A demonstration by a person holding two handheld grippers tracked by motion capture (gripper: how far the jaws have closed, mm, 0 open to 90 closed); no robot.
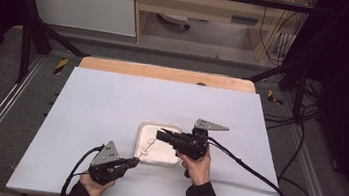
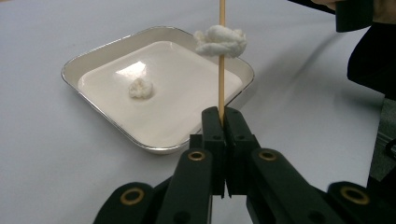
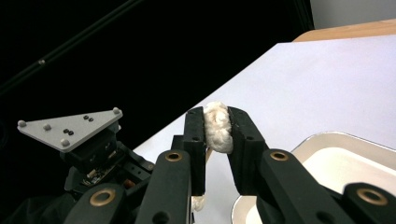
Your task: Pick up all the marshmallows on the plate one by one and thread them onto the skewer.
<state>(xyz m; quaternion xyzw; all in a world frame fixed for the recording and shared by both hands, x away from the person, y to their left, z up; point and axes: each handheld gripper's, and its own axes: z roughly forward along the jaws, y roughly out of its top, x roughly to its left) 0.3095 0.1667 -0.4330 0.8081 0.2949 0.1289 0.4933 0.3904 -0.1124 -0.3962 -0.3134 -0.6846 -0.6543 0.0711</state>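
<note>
A metal-rimmed white tray (image 1: 175, 126) lies on the white tabletop near the front, with one white fluffy lump (image 2: 141, 88) loose inside it. My left gripper (image 1: 134, 161) (image 2: 223, 114) is shut on the lower end of a thin wooden skewer (image 2: 222, 70). The skewer rises over the tray with a white lump (image 2: 220, 41) threaded on it. My right gripper (image 1: 159, 135) (image 3: 217, 114) reaches over the tray from the right, shut on another white lump (image 3: 218, 130). A bit of the skewer shows just under that lump, and the left gripper's grey plate (image 3: 70, 128) lies beyond.
The white tabletop (image 1: 111, 100) ends in a wooden strip (image 1: 165, 73) at the far side. A cable (image 1: 254, 171) trails from the right gripper across the board's right part. Black frame posts (image 1: 25, 44) stand at the back corners, and grey floor surrounds the table.
</note>
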